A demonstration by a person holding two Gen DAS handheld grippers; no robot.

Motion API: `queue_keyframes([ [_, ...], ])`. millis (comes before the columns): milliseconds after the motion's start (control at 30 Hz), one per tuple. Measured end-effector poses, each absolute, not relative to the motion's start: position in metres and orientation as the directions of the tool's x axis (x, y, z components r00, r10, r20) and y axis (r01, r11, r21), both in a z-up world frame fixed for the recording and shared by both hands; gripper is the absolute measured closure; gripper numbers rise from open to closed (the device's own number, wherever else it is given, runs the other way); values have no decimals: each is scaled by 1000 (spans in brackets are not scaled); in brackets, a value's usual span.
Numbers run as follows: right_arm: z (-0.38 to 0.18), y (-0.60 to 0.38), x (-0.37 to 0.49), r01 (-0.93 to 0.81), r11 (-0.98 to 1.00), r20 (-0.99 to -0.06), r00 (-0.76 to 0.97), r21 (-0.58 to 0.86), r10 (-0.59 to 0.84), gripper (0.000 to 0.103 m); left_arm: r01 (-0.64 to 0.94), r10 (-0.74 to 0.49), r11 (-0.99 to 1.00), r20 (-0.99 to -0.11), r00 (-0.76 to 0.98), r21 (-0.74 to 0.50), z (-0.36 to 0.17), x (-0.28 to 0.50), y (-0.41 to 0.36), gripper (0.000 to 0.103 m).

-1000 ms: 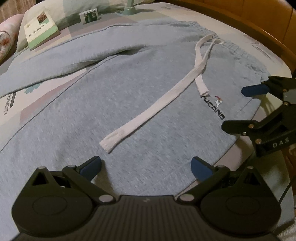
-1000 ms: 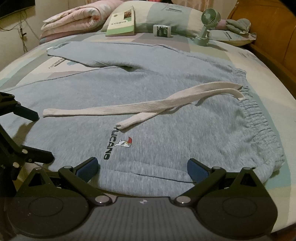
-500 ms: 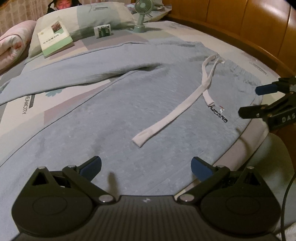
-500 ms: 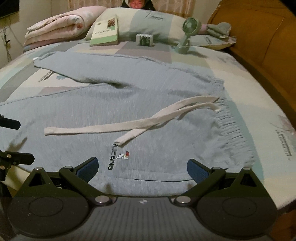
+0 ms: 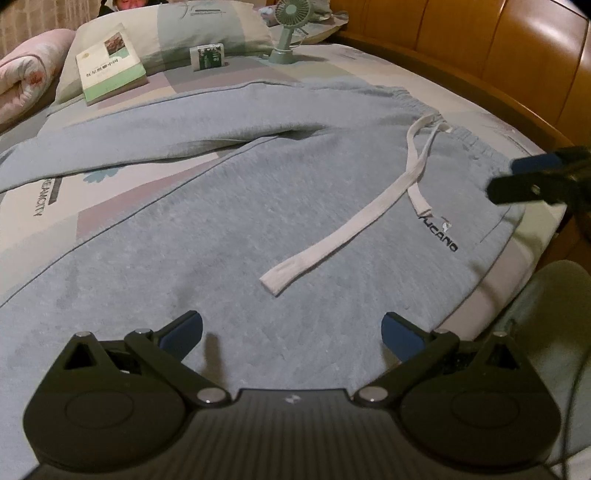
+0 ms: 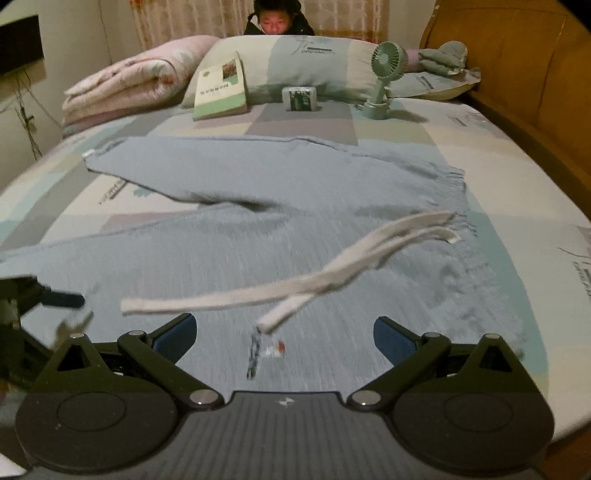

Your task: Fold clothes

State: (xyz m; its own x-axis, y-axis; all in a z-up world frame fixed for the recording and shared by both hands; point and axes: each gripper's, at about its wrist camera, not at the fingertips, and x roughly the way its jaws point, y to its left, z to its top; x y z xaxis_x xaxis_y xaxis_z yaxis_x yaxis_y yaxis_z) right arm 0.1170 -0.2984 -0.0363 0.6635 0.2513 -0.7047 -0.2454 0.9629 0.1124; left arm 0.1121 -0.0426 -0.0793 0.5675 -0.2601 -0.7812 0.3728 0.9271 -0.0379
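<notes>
Progress: none yet — grey sweatpants [image 5: 229,229] flat on bed [image 6: 517,155], unfolded
Left tongs [image 5: 291,332]: agape, empty
Right tongs [image 6: 284,334]: agape, empty
Left to do: all folds — legs, then waist

One pair of grey sweatpants [image 5: 207,236], one white drawstring [image 5: 373,218] with two loose ends, one book [image 6: 221,88], one small box [image 6: 300,98], one green fan [image 6: 384,70], two pillows, one rolled quilt [image 6: 129,86], two grippers, left gripper [image 5: 291,332], right gripper [image 6: 284,332], one person [image 6: 279,20]

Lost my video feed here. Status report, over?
Left gripper open, right gripper open, both empty. Sweatpants flat on bed, unfolded. Drawstring loose on top.
</notes>
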Motion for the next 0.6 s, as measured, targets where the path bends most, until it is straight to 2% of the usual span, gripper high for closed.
queue_keyframes([
  [333, -38, -349, 174, -299, 896, -606, 662, 327, 442, 0, 379, -242, 926, -776, 583, -4, -69, 130, -59, 1],
  [600, -46, -415, 241, -246, 875, -556, 692, 417, 460, 0, 400, -242, 916, -772, 588, 17, -63, 149, -78, 1],
])
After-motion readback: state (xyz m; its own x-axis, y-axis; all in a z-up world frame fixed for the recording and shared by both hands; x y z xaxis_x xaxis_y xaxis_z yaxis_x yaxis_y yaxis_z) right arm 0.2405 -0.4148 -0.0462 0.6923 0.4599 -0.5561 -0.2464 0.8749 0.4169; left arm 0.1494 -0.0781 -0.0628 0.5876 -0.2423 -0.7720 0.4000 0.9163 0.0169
